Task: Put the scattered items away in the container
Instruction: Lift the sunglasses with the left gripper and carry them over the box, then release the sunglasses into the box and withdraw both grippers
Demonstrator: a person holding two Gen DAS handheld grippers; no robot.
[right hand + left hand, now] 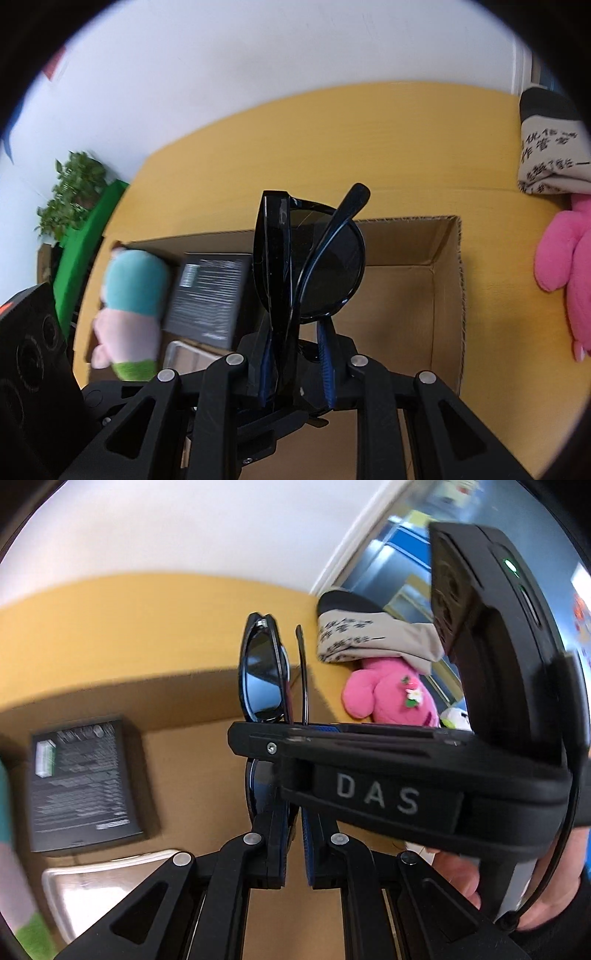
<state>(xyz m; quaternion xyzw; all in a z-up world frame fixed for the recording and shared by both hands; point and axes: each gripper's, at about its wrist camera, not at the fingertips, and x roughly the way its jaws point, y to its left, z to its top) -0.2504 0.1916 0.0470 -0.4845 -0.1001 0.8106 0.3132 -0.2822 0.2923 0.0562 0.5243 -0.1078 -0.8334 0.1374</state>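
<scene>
Both grippers hold one pair of black sunglasses [317, 258] above an open cardboard box [443, 280]. My right gripper [295, 369] is shut on the folded frame, lenses upright. In the left wrist view the sunglasses [264, 675] stand between my left gripper's [293, 834] nearly closed jaws, and the right gripper's body [388, 775] crosses in front. The box holds a black carton [210, 295], a teal and pink plush [129, 310] and a clear tray [184, 354].
A pink plush toy [388, 698] and a beige printed cloth [369, 638] lie on the yellow table [332, 147] to the right of the box. A green plant [70, 192] stands at the far left by the white wall.
</scene>
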